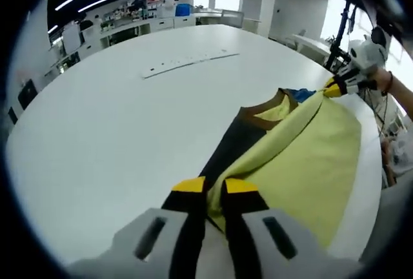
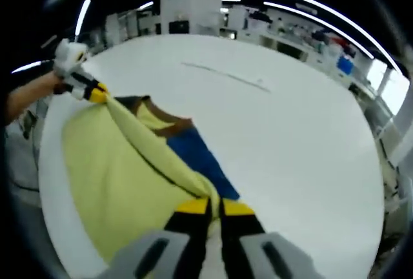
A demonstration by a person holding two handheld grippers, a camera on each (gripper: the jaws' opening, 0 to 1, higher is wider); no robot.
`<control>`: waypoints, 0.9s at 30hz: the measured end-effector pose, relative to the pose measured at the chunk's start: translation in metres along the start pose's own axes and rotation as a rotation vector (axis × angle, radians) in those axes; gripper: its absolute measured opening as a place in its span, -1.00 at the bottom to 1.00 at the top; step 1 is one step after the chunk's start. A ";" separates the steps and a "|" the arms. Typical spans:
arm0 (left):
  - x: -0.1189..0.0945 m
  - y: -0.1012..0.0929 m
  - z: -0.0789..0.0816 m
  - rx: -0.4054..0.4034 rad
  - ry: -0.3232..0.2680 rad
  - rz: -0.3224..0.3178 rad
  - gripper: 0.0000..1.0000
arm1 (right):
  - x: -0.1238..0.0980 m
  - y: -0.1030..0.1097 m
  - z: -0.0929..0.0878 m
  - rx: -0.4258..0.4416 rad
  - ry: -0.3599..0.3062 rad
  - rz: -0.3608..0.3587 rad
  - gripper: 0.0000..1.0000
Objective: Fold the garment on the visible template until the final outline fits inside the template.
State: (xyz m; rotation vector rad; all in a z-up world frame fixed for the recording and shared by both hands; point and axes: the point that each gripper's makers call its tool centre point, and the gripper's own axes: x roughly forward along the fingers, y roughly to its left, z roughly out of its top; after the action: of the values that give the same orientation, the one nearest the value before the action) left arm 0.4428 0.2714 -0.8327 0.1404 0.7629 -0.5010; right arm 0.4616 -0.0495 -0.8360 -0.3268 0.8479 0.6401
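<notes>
A pale yellow garment (image 1: pixel 303 163) with a brown collar (image 1: pixel 268 108) hangs stretched between my two grippers, just over the white table (image 1: pixel 116 130). In the left gripper view a black panel (image 1: pixel 235 143) shows beside the yellow cloth. In the right gripper view a blue panel (image 2: pixel 200 156) shows under the yellow garment (image 2: pixel 116 182). My left gripper (image 1: pixel 215 187) is shut on one corner of the cloth, and it also appears far off (image 2: pixel 97 93) in the right gripper view. My right gripper (image 2: pixel 214 206) pinches the other corner and appears at the far end (image 1: pixel 334 88) in the left gripper view.
A thin pale strip (image 1: pixel 187 63) lies on the table beyond the garment, also seen as a faint strip (image 2: pixel 226 76) in the right gripper view. A hand (image 1: pixel 387 82) holds the far gripper. Desks and shelves (image 1: pixel 148 17) stand behind the table, and the table edge (image 1: pixel 371 182) runs close by the garment.
</notes>
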 end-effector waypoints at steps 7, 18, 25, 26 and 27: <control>-0.019 0.013 0.014 0.026 -0.108 0.047 -0.72 | -0.015 -0.007 0.012 0.109 -0.086 -0.004 -0.80; -0.031 0.004 0.022 0.175 -0.142 0.016 -0.61 | -0.031 -0.005 0.022 -0.127 -0.118 0.016 -0.74; -0.022 -0.002 0.009 0.323 -0.058 0.002 -0.60 | -0.023 -0.012 0.022 -0.131 -0.120 -0.007 -0.64; -0.020 -0.001 0.002 0.353 -0.044 -0.004 -0.60 | -0.022 -0.014 0.021 -0.129 -0.119 -0.009 -0.60; -0.018 0.000 0.000 0.378 -0.035 -0.004 -0.60 | -0.019 -0.015 0.021 -0.131 -0.116 -0.013 -0.55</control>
State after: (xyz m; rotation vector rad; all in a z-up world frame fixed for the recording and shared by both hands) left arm 0.4314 0.2781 -0.8200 0.4799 0.6278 -0.6462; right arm 0.4736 -0.0579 -0.8078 -0.4092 0.6939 0.6980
